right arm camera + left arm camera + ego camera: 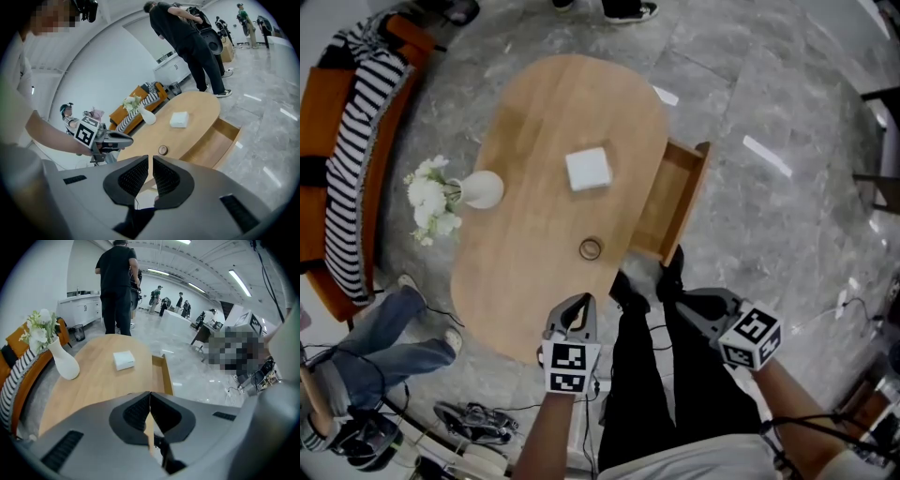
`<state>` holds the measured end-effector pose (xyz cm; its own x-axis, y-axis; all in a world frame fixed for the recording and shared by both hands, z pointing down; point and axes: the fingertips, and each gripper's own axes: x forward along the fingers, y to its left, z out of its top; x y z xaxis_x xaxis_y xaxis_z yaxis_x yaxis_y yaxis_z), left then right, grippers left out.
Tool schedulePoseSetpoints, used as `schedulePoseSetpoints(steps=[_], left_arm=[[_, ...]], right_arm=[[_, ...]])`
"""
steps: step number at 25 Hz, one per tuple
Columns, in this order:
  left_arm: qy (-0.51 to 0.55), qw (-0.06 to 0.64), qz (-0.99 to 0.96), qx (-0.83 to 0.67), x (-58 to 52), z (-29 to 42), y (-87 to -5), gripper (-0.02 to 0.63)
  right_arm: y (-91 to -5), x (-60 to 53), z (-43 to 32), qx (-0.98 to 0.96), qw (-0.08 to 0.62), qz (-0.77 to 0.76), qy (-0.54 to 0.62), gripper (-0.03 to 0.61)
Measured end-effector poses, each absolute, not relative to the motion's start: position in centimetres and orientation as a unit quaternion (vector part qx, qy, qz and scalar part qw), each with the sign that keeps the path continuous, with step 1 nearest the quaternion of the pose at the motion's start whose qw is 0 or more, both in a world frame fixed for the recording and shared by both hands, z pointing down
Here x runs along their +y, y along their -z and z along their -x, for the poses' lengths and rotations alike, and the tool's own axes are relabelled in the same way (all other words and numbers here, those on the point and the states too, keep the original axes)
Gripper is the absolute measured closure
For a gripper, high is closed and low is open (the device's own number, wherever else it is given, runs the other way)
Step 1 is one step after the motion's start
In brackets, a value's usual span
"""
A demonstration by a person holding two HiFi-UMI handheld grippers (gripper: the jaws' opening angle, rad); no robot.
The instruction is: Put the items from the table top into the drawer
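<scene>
Both pairs of jaws are empty. The left gripper [577, 305] has its jaws closed tip to tip, and the right gripper [686, 302] looks all but closed, with only a thin slit showing between its pads. Both hang at the near end of the table [534, 112], short of everything on it.

Three things lie on top: a ring [591, 248] nearest, a white box [588, 169] further along the middle, and a vase [483, 189] of flowers by the left edge. The drawer [670, 202] already stands open on the right side, so no pull is needed.

The step in hand seems to be the first reach, and the ring is the likely target (it could be a small lid; the view is too coarse to say). To do it well:

- Open the jaws before coming down, not at the surface.
- Set the pads on either side of the rim and close gently, since a flat thing may skid on the wood.
- Carry it over the drawer's wall and let go low inside.

The box will need the jaws much wider.
</scene>
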<state>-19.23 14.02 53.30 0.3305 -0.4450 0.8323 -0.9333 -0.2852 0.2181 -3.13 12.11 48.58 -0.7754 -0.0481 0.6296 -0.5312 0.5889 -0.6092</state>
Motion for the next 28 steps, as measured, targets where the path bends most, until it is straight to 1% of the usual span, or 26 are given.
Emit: schedulePoseSetpoints(steps=[12, 18, 28], left_arm=[[-0.357, 0.361, -0.717, -0.477, 13.1, 19.6, -60.6, 0.606], [-0.364, 0.366, -0.715, -0.471, 13.0, 19.1, -63.3, 0.589], [-0.407, 0.359, -0.719, -0.435, 12.5, 18.3, -68.0, 0.549]], right_arm=[[-53.6, 12.0, 3.2, -0.842, 0.294, -0.162, -0.422, 0.531], [-55.7, 12.1, 3.3, -0.842, 0.298, -0.149, -0.424, 0.531], [-57.7, 12.9, 2.6, -0.839, 0.304, -0.132, -0.431, 0.531]])
